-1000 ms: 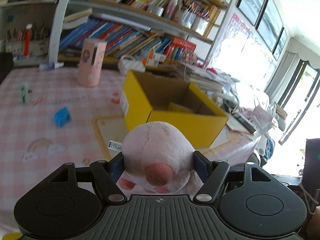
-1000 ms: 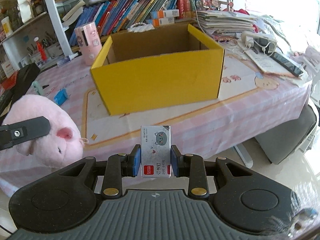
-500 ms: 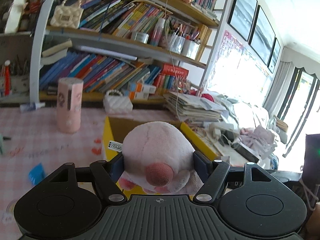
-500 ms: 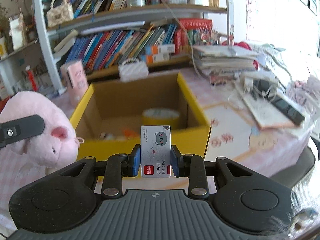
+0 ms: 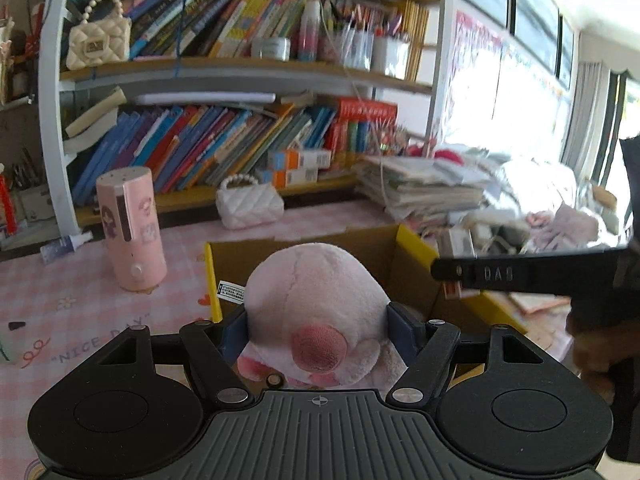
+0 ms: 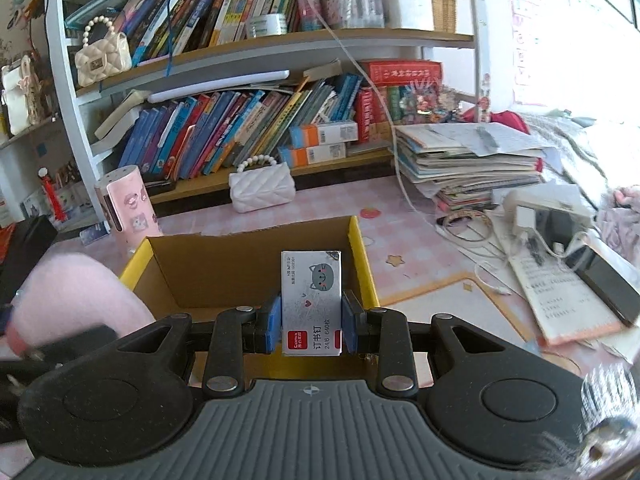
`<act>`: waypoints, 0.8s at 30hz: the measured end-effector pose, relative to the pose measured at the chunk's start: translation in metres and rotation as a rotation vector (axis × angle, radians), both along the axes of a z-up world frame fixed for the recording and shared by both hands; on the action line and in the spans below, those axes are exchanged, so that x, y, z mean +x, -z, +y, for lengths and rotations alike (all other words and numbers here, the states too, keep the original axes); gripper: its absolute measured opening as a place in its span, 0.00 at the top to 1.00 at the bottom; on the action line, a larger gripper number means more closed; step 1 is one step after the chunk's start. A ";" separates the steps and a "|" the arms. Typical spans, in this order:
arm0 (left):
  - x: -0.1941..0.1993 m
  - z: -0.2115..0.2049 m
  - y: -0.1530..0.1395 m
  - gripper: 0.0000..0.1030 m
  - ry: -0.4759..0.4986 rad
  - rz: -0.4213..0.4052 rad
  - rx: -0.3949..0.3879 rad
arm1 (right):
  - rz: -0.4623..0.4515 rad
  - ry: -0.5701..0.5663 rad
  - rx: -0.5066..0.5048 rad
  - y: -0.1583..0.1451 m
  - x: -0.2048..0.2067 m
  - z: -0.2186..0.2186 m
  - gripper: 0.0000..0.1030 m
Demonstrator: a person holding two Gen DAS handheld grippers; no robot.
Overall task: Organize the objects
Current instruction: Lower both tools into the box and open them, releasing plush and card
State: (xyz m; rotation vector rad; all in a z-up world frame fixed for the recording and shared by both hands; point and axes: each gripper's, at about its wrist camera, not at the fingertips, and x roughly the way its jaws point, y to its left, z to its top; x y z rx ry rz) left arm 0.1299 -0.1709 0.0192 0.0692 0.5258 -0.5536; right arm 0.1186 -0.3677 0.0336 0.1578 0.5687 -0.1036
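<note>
My left gripper (image 5: 318, 326) is shut on a pink plush pig (image 5: 316, 300) and holds it just in front of the open yellow cardboard box (image 5: 412, 248). My right gripper (image 6: 310, 326) is shut on a small grey staple box with a cat face (image 6: 311, 300) and holds it over the near edge of the yellow box (image 6: 362, 256). The pig also shows blurred at the left of the right wrist view (image 6: 76, 292). The right gripper's finger crosses the left wrist view at the right (image 5: 500, 274). The box floor is hidden.
A pink cylinder (image 5: 130, 228) and a white quilted purse (image 5: 249, 202) stand behind the box on the pink checked table (image 5: 60, 312). Bookshelves (image 6: 240, 128) back the table. A paper stack (image 6: 472, 160), cables and a charger (image 6: 536, 216) lie to the right.
Both grippers have moved forward and up to the yellow box with their loads still held. The right gripper's finger has come into the left wrist view.
</note>
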 end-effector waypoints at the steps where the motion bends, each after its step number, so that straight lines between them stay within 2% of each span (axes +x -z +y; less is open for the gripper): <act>1: 0.003 -0.003 0.002 0.30 -0.001 0.004 0.013 | 0.006 -0.014 0.000 0.002 0.005 0.000 0.73; 8: 0.022 -0.025 0.018 0.29 -0.012 0.038 0.111 | 0.061 -0.116 -0.003 0.016 0.036 0.003 0.73; 17: 0.028 -0.034 0.025 0.25 -0.017 0.030 0.130 | 0.151 -0.240 -0.028 0.035 0.064 0.013 0.73; 24: 0.032 -0.033 0.026 0.21 -0.042 0.028 0.128 | 0.220 -0.264 -0.029 0.047 0.076 0.010 0.72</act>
